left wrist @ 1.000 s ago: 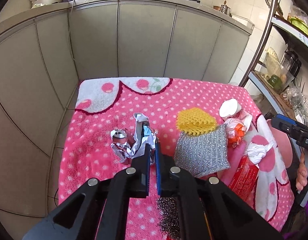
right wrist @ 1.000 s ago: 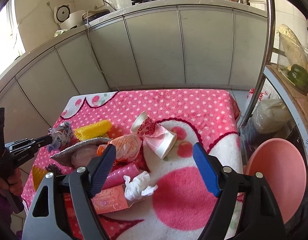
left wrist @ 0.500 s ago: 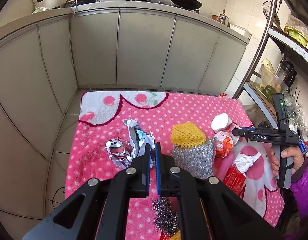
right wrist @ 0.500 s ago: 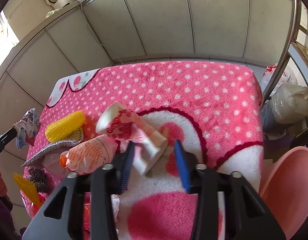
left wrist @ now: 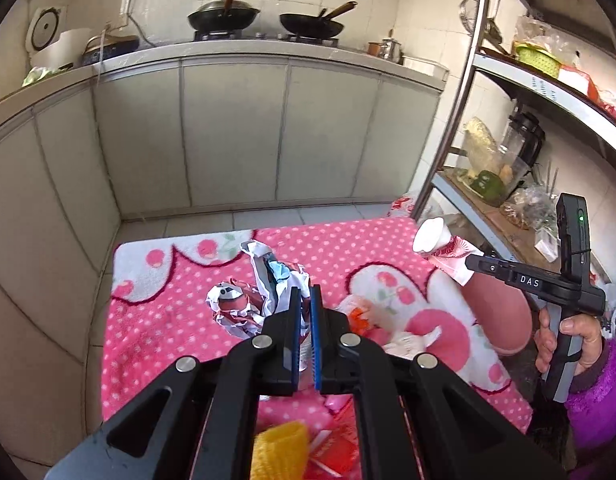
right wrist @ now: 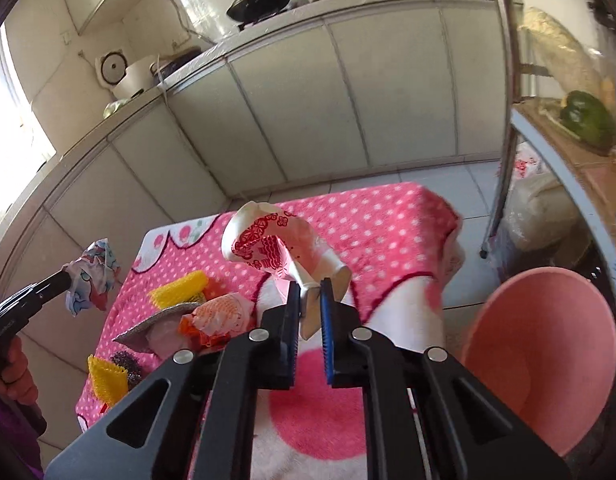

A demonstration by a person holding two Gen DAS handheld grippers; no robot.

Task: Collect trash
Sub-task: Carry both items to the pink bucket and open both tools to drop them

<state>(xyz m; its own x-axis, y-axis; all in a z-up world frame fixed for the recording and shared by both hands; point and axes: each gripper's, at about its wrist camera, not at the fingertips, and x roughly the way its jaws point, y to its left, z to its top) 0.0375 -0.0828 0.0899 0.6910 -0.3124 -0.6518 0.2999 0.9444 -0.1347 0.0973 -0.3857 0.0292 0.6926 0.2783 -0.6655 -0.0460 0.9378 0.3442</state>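
In the left wrist view, the left gripper has its fingers clenched on a crumpled wrapper, white with red and blue print, and the wrapper is lifted above the table. The table carries a pink blanket with white dots. Under the wrapper lies an orange and white bag, and beside it a white tissue. At the bottom edge a yellow sponge shows between the gripper's arms. On the right side, the right gripper grasps a crushed paper cup, white with red pattern, and holds it in the air near a metal shelf. A hand in a purple sleeve holds its handle.

In the right wrist view, the fingers of the right gripper are closing on the paper cup (the flattened end of the cup sits between the two pads and they press it). The cup is lifted above the table and its open mouth points up and to the left. A pink bucket stands at the right, just beside the table. At the left edge, the left gripper holds the wrapper in the air. On the table lie the yellow sponge, a silver scouring pad and the orange bag.
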